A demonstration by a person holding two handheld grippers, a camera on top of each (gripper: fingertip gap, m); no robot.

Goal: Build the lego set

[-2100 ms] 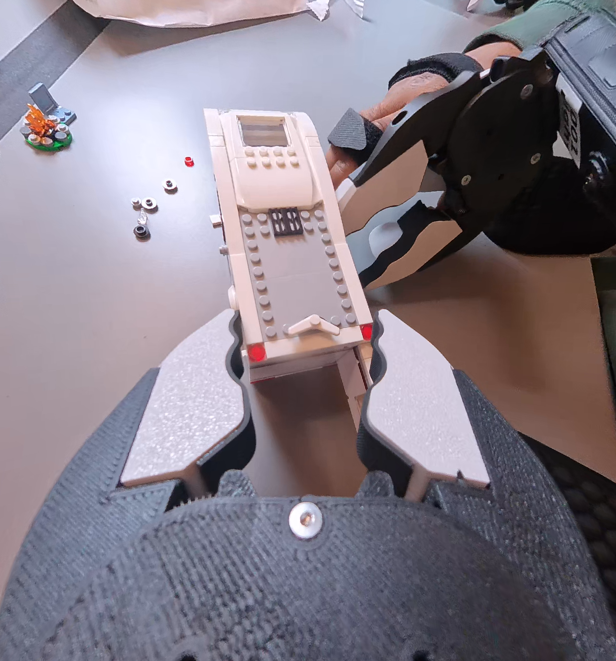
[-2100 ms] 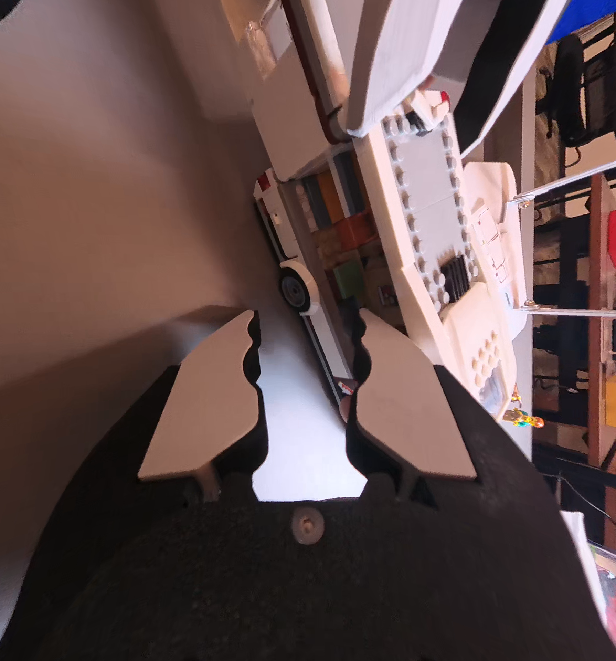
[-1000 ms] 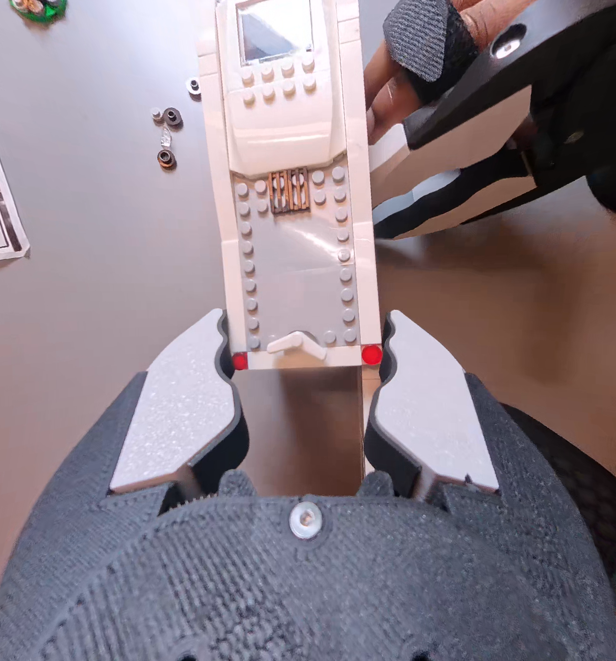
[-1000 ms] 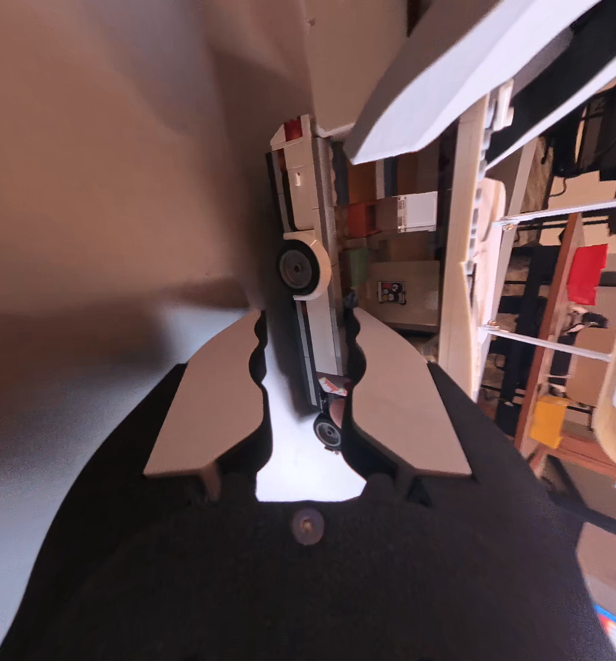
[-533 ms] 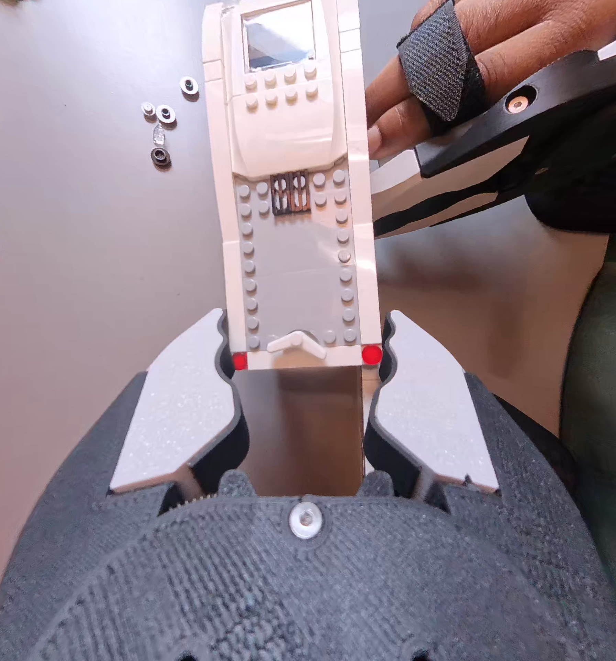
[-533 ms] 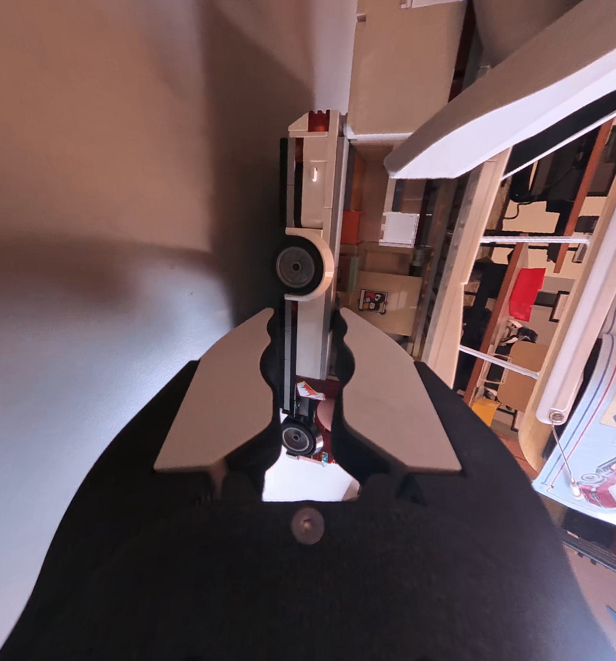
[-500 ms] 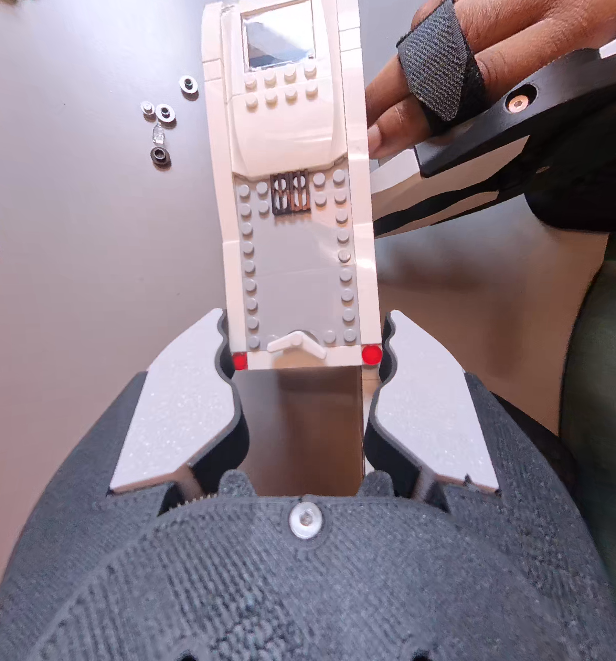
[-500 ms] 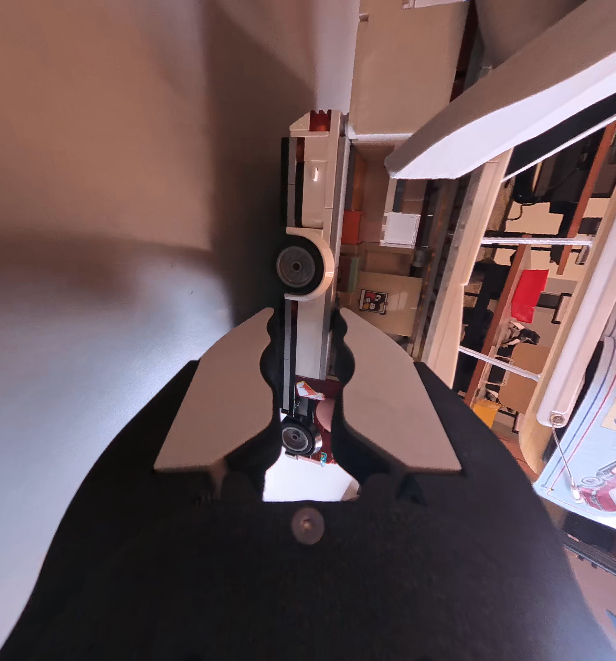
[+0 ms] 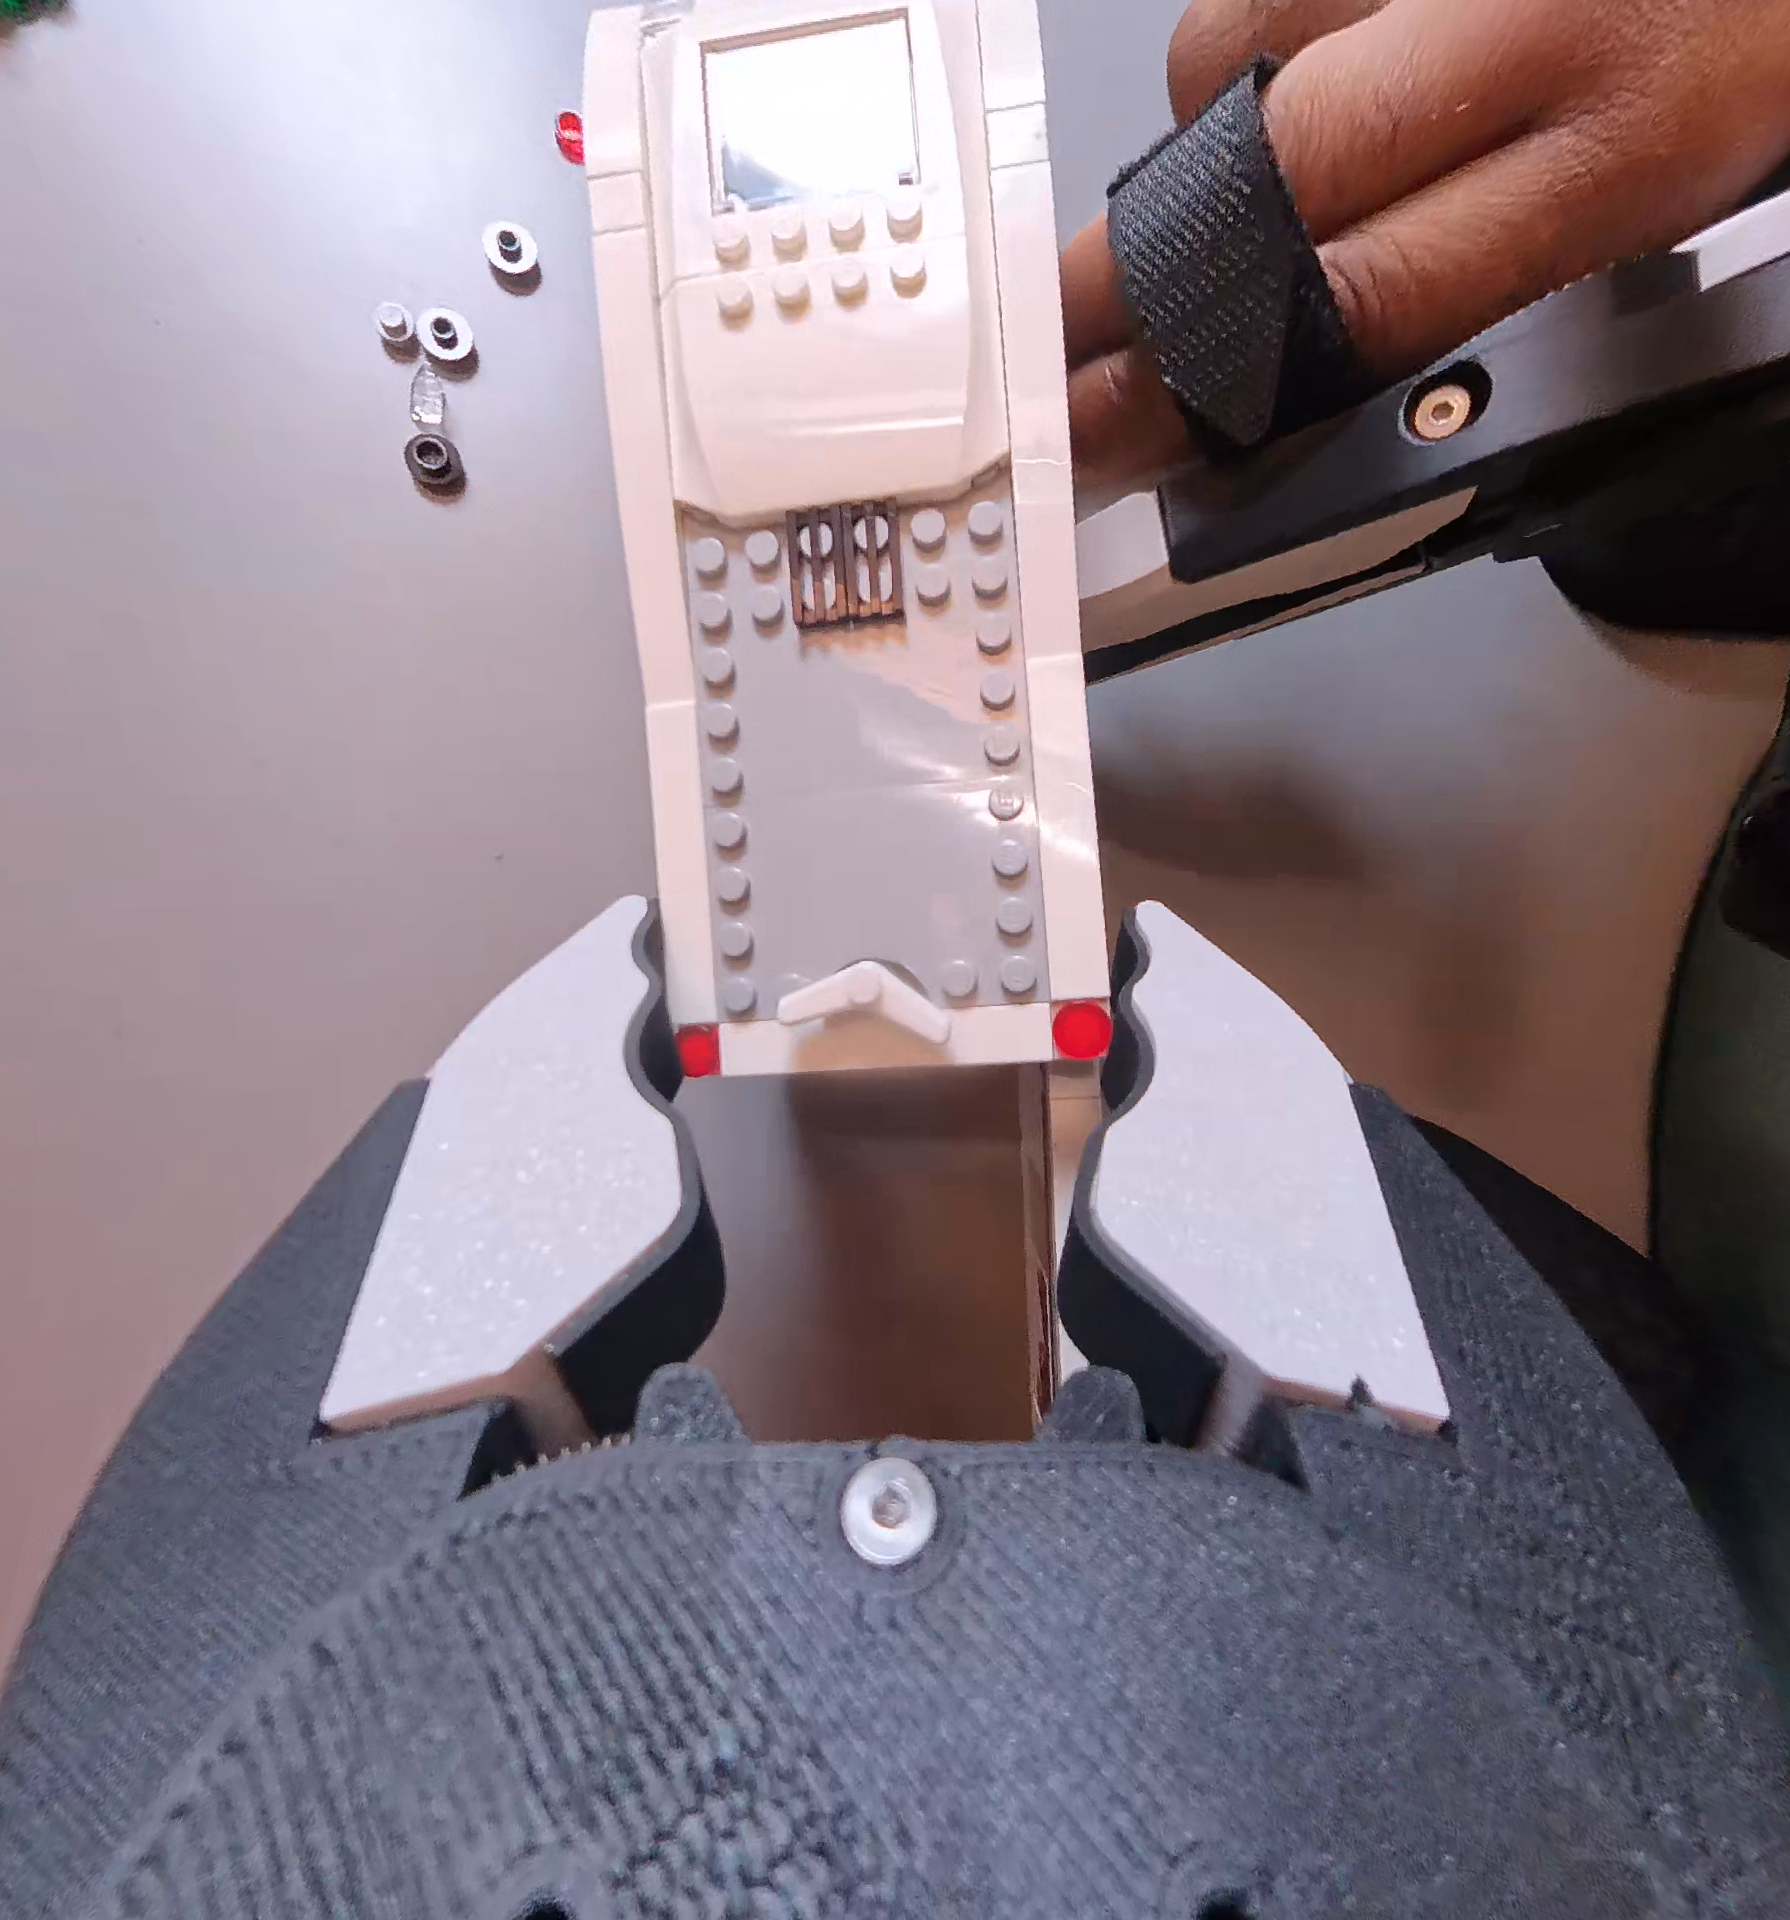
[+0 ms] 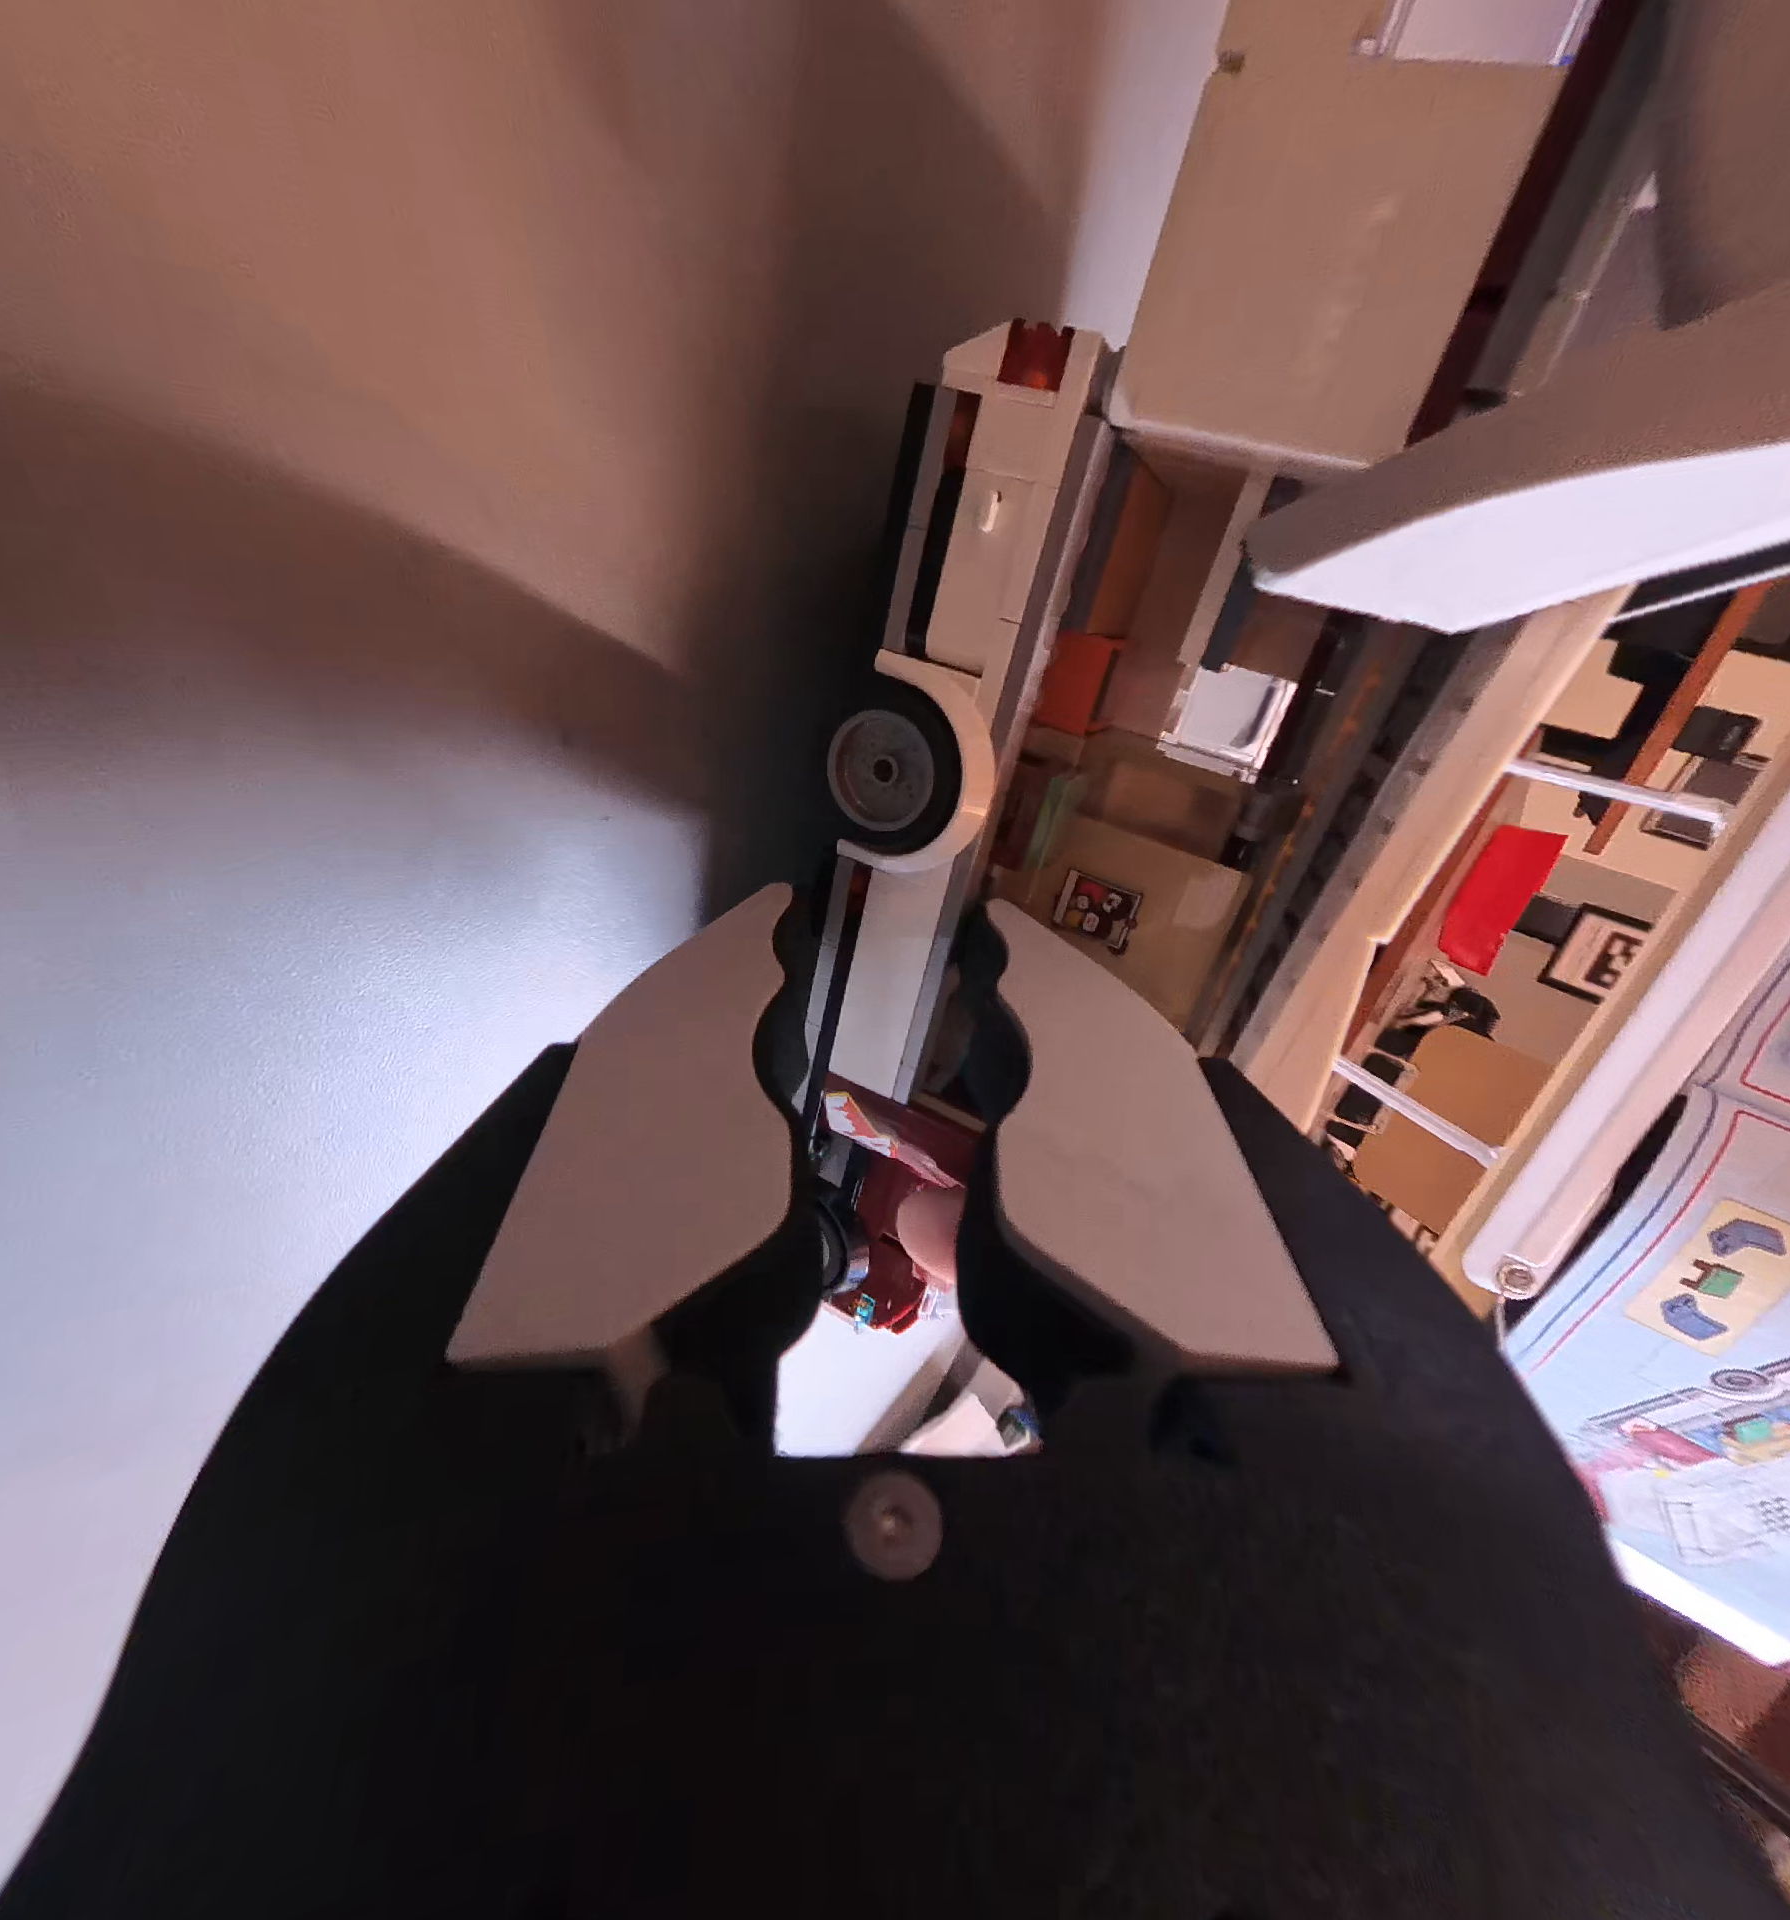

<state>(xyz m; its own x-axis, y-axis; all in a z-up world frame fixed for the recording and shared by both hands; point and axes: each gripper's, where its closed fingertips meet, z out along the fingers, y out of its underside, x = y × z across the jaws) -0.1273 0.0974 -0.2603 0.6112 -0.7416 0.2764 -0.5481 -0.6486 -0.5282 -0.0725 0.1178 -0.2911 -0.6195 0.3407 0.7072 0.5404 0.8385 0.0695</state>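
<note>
The left gripper (image 9: 886,1023) is clamping the rear end of a white brick-built toy vehicle (image 9: 849,499) with a grey studded roof; its pale grey fingers (image 9: 558,1060) are pressing on the two rear corners, right beside the small red round lights (image 9: 1080,1029). The vehicle is stretching away from that gripper over the dark grey table (image 9: 247,727), its clear windscreen at the far end.

To the vehicle's right, the right gripper (image 10: 886,971) is coming in from the side, a hand (image 9: 1390,187) with a black strap over one finger resting on it. In the right wrist view its beige fingers (image 10: 683,1081) are closing on the white lower side panel of the vehicle, just behind a grey wheel (image 10: 886,771) in a white arch, both pads lying against the panel.

Farther out on the table, left of the vehicle, several small round studs (image 9: 444,332) in grey, black and clear are lying loose, with a red stud (image 9: 567,135) just beside the vehicle's front corner. A printed building booklet (image 10: 1722,1382) is lying near the table edge in the right wrist view.
</note>
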